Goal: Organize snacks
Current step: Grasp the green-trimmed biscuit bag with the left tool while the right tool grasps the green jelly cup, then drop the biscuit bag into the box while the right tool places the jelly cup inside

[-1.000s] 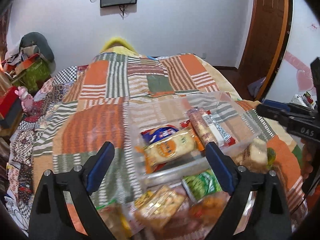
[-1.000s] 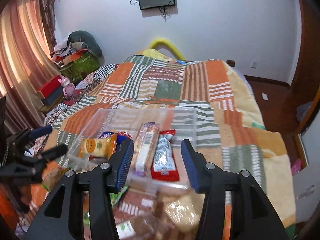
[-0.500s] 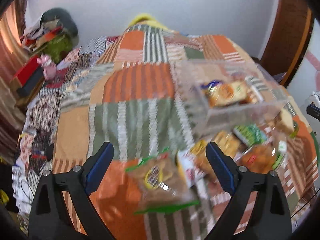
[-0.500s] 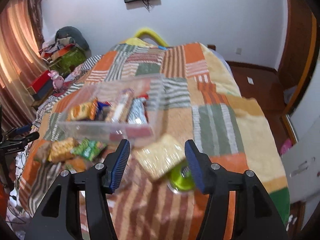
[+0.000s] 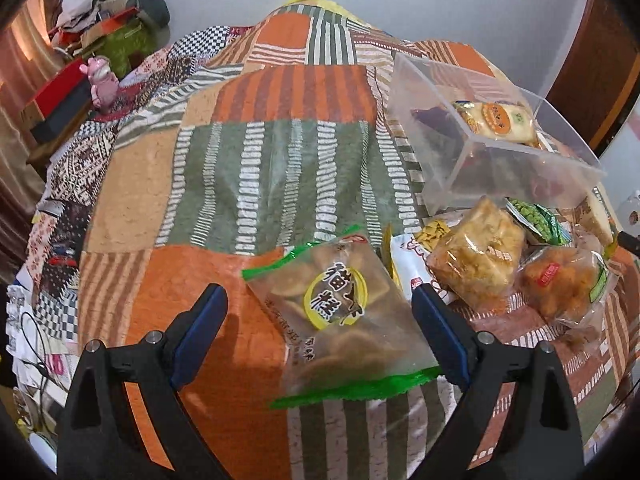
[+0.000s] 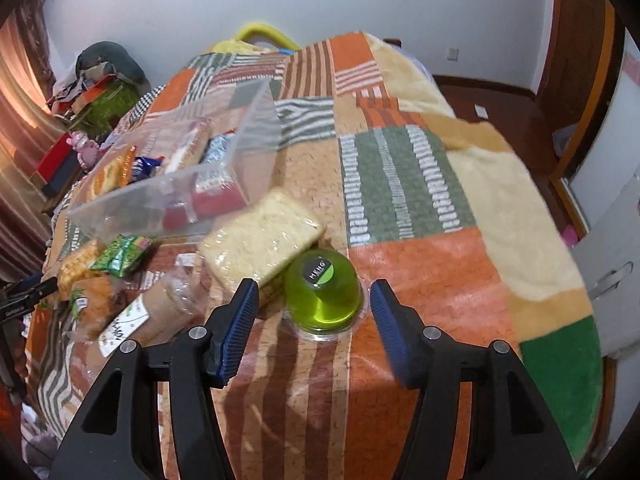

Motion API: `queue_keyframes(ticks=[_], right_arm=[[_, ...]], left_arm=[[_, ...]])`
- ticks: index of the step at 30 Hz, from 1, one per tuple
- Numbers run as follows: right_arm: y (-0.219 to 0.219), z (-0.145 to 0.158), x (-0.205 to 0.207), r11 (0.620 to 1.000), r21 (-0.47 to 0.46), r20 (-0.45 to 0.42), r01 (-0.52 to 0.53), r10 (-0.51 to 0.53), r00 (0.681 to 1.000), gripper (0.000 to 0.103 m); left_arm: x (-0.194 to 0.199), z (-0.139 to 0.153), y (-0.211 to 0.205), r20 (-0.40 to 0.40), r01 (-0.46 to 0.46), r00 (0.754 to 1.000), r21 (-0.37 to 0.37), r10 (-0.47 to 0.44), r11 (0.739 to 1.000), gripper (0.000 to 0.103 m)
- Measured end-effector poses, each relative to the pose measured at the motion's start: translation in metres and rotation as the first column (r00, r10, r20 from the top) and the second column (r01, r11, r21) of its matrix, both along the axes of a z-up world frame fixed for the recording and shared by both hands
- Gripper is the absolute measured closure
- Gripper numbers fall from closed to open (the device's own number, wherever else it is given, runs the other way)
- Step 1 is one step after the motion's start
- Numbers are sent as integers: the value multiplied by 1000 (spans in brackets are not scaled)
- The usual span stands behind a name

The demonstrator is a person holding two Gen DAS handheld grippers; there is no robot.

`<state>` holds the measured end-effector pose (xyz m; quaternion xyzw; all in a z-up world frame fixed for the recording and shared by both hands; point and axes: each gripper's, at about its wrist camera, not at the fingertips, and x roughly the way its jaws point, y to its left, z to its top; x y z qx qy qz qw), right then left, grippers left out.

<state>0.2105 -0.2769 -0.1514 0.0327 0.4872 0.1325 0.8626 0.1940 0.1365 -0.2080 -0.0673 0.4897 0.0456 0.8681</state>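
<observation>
Both tongs released over crinkly snack packs on a patchwork blanket (image 5: 256, 184).
Left gripper (image 5: 320, 320) straddles a green-edged clear pastry bag (image 5: 340, 320); right gripper (image 6: 314, 306), jaws just widened, flanks a glossy green jelly dome (image 6: 322, 292) (untouched); clear plastic box (image 6: 168, 196) contents blurred.

left tool (image 5: 318, 322) now over green-edged packet (image 5: 340, 324) | right tool (image 6: 310, 312) widened, astride jelly cup (image 6: 322, 294)

the blanket (image 5: 256, 168) is a patchwork of orange, green and cream stripes. the clear box (image 5: 496, 148) holds an orange-labelled packet (image 5: 496, 120). the snack bag (image 5: 340, 320) has green edges (yellow ring in the middle). the jelly cup (image 6: 320, 296) is lime green.
</observation>
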Motion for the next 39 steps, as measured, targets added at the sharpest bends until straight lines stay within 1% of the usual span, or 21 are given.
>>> queue_keyframes(ticks=[2, 3, 5, 7, 8, 9, 12, 15, 16, 19, 24, 30, 36, 39], right_arm=[[0, -8, 4, 1000, 0, -20, 8, -8, 1000, 48], [-1, -12, 5, 1000, 0, -29, 15, -15, 999, 48], [-3, -18, 7, 1000, 14, -42, 26, -25, 999, 48], [-5, -21, 8, 999, 31, -51, 27, -26, 998, 49], [-5, -21, 8, 999, 36, -44, 26, -24, 999, 54], [-6, -20, 7, 999, 39, -35, 23, -22, 999, 56], [-6, -19, 4, 999, 38, -19, 14, -13, 1000, 56], [-5, -18, 2, 999, 31, -4, 8, -8, 1000, 57], [-5, -17, 1, 999, 33, 2, 7, -7, 1000, 60], [-4, -14, 2, 1000, 27, 13, 7, -8, 1000, 60], [-6, -9, 0, 999, 36, 29, 14, -15, 999, 60], [-9, 15, -2, 998, 51, 85, 21, -25, 996, 60], [4, 46, 1, 998, 62, 167, -20, 9, 986, 60], [13, 55, 6, 997, 71, 195, -38, 23, 981, 60]], left_arm=[[2, -8, -1, -17, -1, 1000, -21, 0, 1000, 9], [3, -11, -1, -22, -6, 1000, -28, 5, 1000, 11], [3, -15, 0, -23, -14, 1000, -58, 13, 998, 17], [3, -16, 1, -16, -14, 1000, -80, 13, 997, 26], [4, -16, 0, -15, -11, 1000, -82, 10, 997, 30], [4, -15, 0, -13, -7, 1000, -80, 6, 997, 37], [3, -13, -5, -4, 16, 1000, -59, -16, 998, 41], [-1, -11, -11, 0, 31, 1000, -23, -31, 999, 43], [-2, -10, -13, 1, 34, 999, -15, -34, 999, 43], [-6, -5, -15, 9, 33, 999, -12, -33, 999, 43], [-8, 15, -12, 51, 28, 998, -10, -28, 1000, 43], [-7, 46, -17, 121, 38, 992, 2, -38, 999, 43], [4, 75, -34, 189, 73, 979, 1, -72, 997, 43], [15, 89, -47, 220, 102, 970, 5, -101, 995, 43]])
